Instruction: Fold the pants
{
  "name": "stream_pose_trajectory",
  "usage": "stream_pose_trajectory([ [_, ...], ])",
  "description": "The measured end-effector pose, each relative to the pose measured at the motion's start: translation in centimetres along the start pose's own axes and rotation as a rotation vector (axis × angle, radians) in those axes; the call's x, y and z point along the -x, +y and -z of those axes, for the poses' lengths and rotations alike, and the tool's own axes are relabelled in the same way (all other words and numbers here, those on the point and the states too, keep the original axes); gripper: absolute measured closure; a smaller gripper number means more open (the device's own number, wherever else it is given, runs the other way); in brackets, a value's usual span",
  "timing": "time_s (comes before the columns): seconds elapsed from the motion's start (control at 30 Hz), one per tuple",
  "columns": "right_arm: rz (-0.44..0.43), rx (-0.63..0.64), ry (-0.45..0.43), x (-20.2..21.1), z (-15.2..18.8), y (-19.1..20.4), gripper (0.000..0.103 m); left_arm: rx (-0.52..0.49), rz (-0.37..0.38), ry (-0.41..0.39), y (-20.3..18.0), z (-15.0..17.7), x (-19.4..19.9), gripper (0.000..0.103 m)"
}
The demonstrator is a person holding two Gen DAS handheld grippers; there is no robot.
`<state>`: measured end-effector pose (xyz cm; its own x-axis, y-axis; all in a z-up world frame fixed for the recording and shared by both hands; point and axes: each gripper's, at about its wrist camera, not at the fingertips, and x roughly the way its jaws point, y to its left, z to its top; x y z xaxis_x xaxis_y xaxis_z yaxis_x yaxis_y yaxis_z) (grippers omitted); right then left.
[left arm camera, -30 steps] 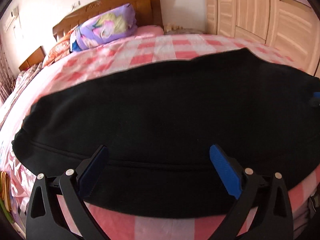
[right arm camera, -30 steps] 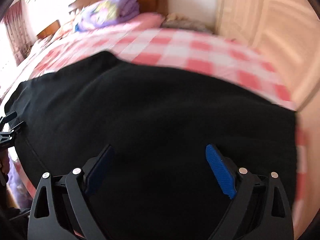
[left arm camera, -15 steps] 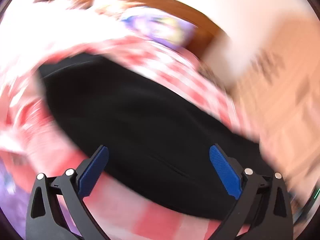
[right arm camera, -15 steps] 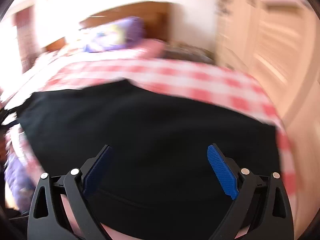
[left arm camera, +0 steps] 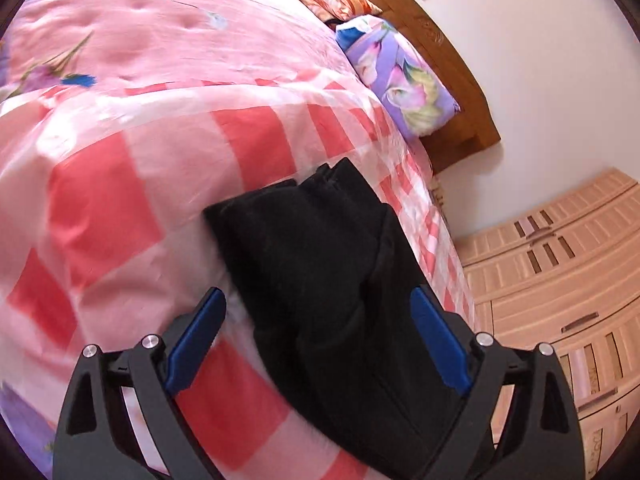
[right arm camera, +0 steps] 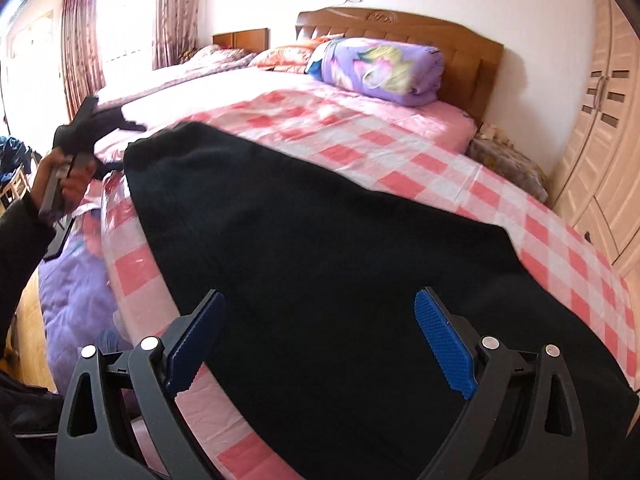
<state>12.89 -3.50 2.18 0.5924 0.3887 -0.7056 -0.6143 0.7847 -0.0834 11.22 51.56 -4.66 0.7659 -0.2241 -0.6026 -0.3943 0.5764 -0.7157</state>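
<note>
Black pants [right arm camera: 320, 248] lie flat across the near part of a bed with a pink checked sheet [right arm camera: 360, 140]. My right gripper [right arm camera: 320, 340] is open and empty, just above the pants' near right part. My left gripper [left arm camera: 320, 336] is open and empty, rolled sideways, over one end of the pants [left arm camera: 320, 248], whose end hem lies in front of it. In the right wrist view the left gripper [right arm camera: 86, 128] shows at the far left, held in a hand beyond the pants' left end.
A purple floral rolled quilt [right arm camera: 380, 68] and pillows lie by the wooden headboard [right arm camera: 400, 28]. A pale wardrobe [right arm camera: 600, 120] stands to the right. A second bed and curtains are at the far left. A purple quilt [right arm camera: 72, 292] hangs off the bed's near left.
My left gripper has swung from the pants' front edge to their left end and rolled sideways. My right gripper has pulled back and risen a little. Both stayed open.
</note>
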Motion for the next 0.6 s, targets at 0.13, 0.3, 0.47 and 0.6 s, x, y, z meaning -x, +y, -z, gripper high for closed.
stream_pose_trajectory([
  [0.13,-0.011,-0.042,0.013,-0.4,0.1,-0.3,0.011,-0.019,-0.012,0.025,-0.5,-1.7,-2.0,0.01],
  [0.3,-0.024,-0.079,-0.004,0.1,0.5,-0.9,0.011,-0.054,-0.056,0.005,-0.4,-1.4,-2.3,0.073],
  [0.47,-0.15,-0.142,-0.02,-1.2,-0.5,-0.9,0.011,-0.044,-0.02,-0.074,-0.1,-0.7,-0.2,0.091],
  [0.6,-0.111,-0.121,0.189,-6.9,-0.8,0.2,0.011,-0.198,-0.087,-0.189,-5.9,0.7,2.5,0.092],
])
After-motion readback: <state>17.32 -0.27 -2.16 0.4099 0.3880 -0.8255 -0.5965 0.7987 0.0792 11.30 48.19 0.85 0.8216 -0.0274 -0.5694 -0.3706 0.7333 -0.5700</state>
